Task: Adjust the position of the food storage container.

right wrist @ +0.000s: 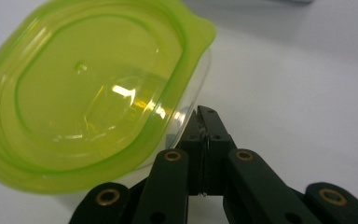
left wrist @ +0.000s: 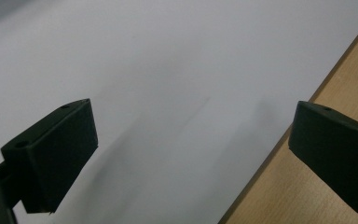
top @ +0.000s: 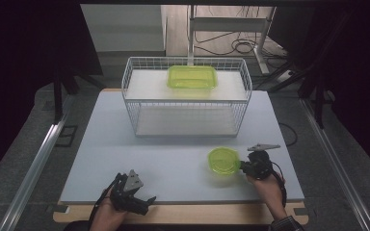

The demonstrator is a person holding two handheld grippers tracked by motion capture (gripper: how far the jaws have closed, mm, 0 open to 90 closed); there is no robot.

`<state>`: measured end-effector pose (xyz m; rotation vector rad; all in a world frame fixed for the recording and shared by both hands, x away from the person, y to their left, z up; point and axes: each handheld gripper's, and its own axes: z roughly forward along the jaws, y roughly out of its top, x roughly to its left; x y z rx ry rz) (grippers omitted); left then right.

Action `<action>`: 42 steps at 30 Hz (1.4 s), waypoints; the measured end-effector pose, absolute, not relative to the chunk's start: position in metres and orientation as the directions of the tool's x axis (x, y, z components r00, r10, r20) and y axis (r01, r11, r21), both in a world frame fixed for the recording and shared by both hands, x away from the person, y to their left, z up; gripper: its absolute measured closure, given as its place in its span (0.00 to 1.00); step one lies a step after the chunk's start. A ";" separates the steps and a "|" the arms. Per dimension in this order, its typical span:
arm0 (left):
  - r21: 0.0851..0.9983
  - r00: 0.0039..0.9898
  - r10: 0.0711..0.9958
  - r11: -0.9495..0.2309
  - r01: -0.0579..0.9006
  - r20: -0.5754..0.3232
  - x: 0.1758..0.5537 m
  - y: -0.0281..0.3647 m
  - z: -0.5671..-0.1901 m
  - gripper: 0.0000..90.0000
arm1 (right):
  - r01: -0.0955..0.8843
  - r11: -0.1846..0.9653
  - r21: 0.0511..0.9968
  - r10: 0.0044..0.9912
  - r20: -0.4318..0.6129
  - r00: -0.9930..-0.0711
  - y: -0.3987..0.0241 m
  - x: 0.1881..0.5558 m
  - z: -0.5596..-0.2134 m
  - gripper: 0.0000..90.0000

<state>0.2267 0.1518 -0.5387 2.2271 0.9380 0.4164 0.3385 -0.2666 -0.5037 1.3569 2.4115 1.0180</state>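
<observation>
A small round container (top: 224,160) with a translucent green lid (right wrist: 84,88) and a clear body sits at the right front of the white table top (top: 173,159). My right gripper (top: 242,166) reaches it from the right. In the right gripper view its jaws (right wrist: 204,116) are pressed together at the container's clear edge, apparently pinching the rim. My left gripper (top: 144,204) rests at the table's front edge on the left. It stands open (left wrist: 191,130) with nothing between its pads, only table top and the wooden edge (left wrist: 335,84) below.
A white wire basket (top: 130,91) stands at the back middle of the table, with a rectangular green container (top: 191,77) on its upper shelf. Desk legs and cables (top: 241,45) lie on the floor behind. Metal rails (top: 33,168) run along both sides.
</observation>
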 end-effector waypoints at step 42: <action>0.698 0.692 0.721 -0.511 0.502 0.031 0.226 0.152 -0.537 0.01 | 0.548 0.475 0.689 0.683 0.104 -0.723 -0.189 0.330 -0.505 0.84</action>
